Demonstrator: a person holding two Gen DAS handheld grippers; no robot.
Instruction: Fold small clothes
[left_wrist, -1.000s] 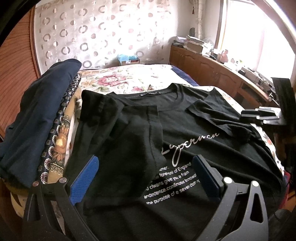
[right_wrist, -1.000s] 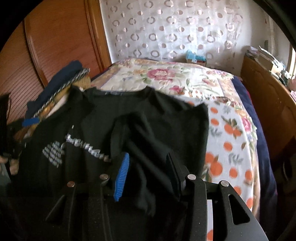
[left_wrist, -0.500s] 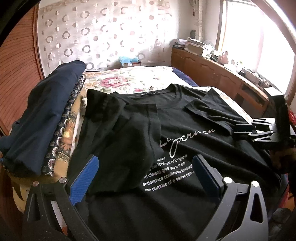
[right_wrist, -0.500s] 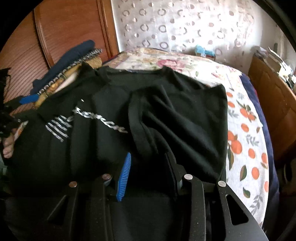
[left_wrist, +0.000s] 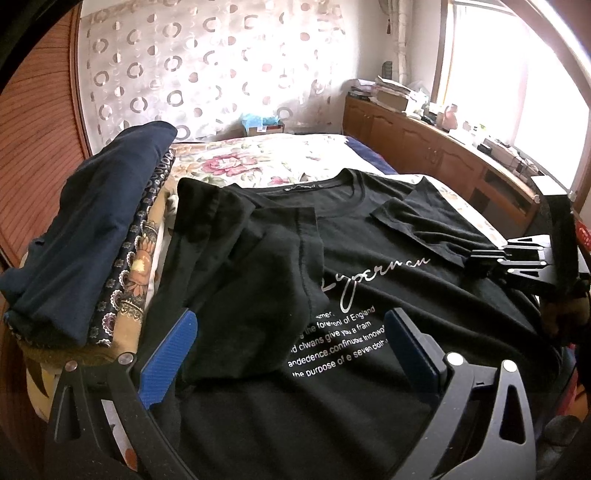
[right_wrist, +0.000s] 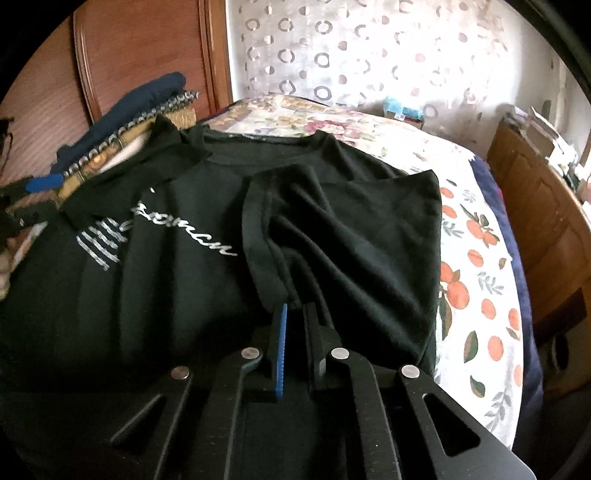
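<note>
A black T-shirt (left_wrist: 369, 258) with white lettering lies face up on the bed, both short sleeves folded inward over the chest. My left gripper (left_wrist: 290, 321) hovers wide open over its lower left part, and the folded left sleeve (left_wrist: 258, 280) reaches down between the blue pads. My right gripper (right_wrist: 295, 310) is closing tight on the T-shirt (right_wrist: 177, 295), pinching a ridge of black fabric just below the folded right sleeve (right_wrist: 332, 229). From the left wrist view the right gripper (left_wrist: 476, 258) rests low on the shirt's right side, held by a hand.
A stack of folded clothes (left_wrist: 92, 229), navy on top, sits at the shirt's left edge against a wooden panel. The floral bedspread (left_wrist: 277, 158) stretches beyond the collar. A wooden cabinet (left_wrist: 424, 147) loaded with clutter runs along the right, under the window.
The right gripper's jaws went from partly open to pinched on the shirt fabric beside the right sleeve, sinking slightly. The left gripper stayed open in place.
</note>
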